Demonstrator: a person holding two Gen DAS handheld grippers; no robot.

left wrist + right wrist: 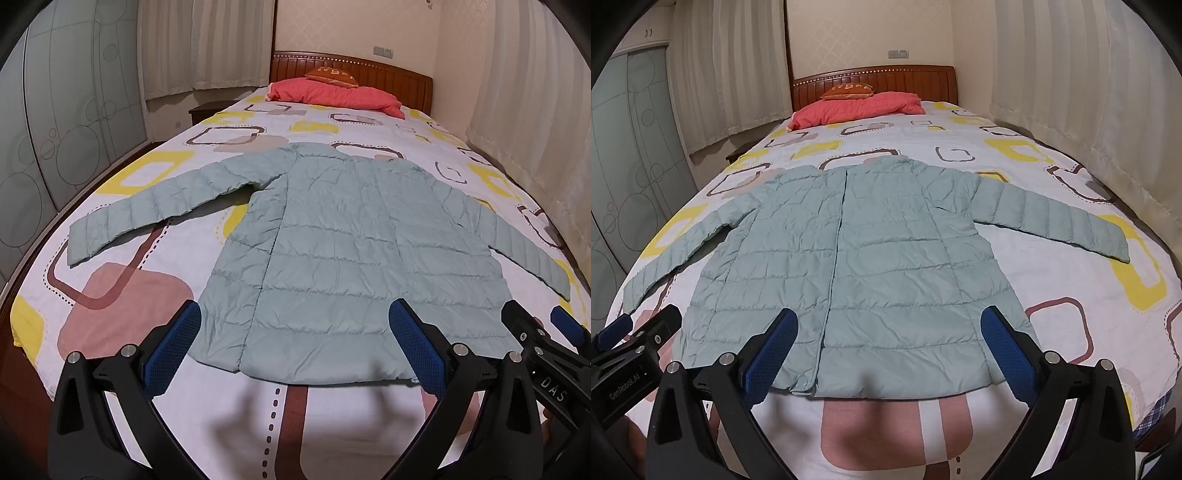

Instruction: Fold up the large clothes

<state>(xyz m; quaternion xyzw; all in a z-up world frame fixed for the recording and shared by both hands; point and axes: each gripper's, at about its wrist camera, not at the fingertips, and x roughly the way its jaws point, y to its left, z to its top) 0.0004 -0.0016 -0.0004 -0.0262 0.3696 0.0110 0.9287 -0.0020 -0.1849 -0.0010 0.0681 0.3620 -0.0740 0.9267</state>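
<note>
**Jacket flat on bed, both grippers hovering at the hem, nothing folded yet**

The pale green puffer jacket (325, 236) lies spread front-up on the patterned bedsheet (140, 291), collar toward the headboard (875, 79), hem toward me, both sleeves out to the sides. The front opening runs down the middle and looks closed. A red pillow (857, 107) sits at the far end, well apart from the jacket.

My left gripper (295, 354) is above the hem, jaws wide apart, holding nothing. My right gripper (890, 354) is the same: jaws apart, empty, over the hem near the front opening. In the left view the right gripper shows at the right edge, just beside the hem corner. I can't tell if any pad actually touches fabric; it looks like they're above it.

My guess: this is the start, no fold made.

Risks from here:
- Puffy, slick fabric. A shallow pinch probably grabs only the top layer, so the front lifts and the back stays put.
- Left sleeve (155, 210) and right sleeve (1052, 225) are spread wide. Folding the body before tucking them in would likely leave them trailing or bunched.
- Grippers sit close together. Crossing over to reach a sleeve risks them bumping.
- Hem is near the bed edge. Pulling toward me could drag the jacket off.
- Uneven lift between hands would skew the fold.
</note>
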